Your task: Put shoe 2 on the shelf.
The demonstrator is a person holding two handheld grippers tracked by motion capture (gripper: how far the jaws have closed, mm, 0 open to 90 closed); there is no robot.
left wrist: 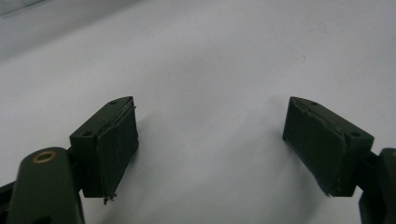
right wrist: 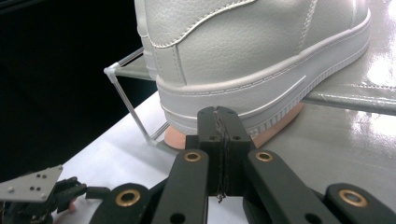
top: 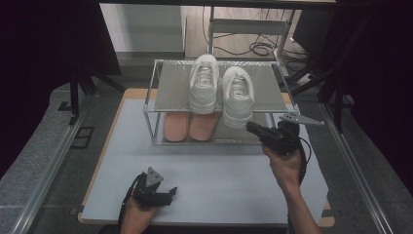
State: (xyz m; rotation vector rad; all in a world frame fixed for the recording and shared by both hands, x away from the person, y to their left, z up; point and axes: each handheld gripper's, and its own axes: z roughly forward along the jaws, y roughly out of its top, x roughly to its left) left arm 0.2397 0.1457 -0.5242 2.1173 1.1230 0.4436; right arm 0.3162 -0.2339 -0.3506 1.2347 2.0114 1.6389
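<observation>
Shoes sit side by side on the top shelf of the little wire rack (top: 157,87), and the right shoe (top: 237,95) is the one our right gripper (top: 254,129) is up against. Its heel overhangs the front edge of the shelf and comes toward us, the toe pointing away — so the long axis of the shoe runs straight out from the jaws, nearly in line with them.

In the right gripper view our jaws are pressed flat together with nothing between them, and the heel (right wrist: 243,70) rises just beyond and above their tips, so close that we cannot tell whether the tips touch the sole's edge. The peach underside (right wrist: 280,126) shows under the sole where it juts off the shelf. Since the jaws are closed and aimed at the back of the heel, we judge the coming move to be a push along the shoe's length, sliding it further onto the shelf to line up with the left shoe (top: 203,80), which sits deeper. A pair of peach insoles (top: 190,126) lies on the lower shelf, below our line of travel.

Our left gripper (top: 163,191) rests well back on the white table (left wrist: 210,56), jaws spread wide and empty — the right hand is far nearer.
</observation>
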